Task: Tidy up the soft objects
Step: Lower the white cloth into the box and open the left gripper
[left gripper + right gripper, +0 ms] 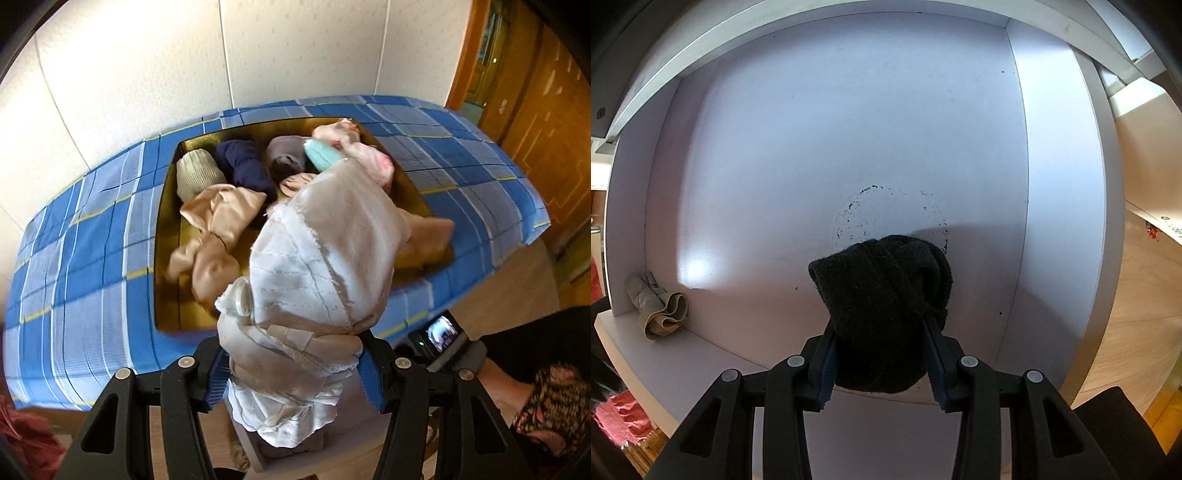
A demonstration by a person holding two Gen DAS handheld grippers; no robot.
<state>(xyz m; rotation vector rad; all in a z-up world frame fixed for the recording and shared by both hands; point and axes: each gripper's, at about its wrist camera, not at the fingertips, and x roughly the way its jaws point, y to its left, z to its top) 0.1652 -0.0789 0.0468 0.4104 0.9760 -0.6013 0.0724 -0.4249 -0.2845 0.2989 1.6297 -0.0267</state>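
A pale satin cloth (310,295) is clamped between the pads of the left gripper (291,380), bunched, with loose frayed folds hanging below and billowing above. It is judged light, limp and slippery; a hold on the bunched middle is judged safer than on a trailing edge. Behind it, over a checked cloth (92,258), a gold tray (162,236) holds a tan satin piece (218,229), rolled navy (247,166), beige (195,173) and pink (354,147) items.

A black knit roll (886,310) is gripped by the right gripper (882,365), low over a white shelf (849,129). It is judged soft, springy and non-slip. A beige roll (657,310) lies at far left.
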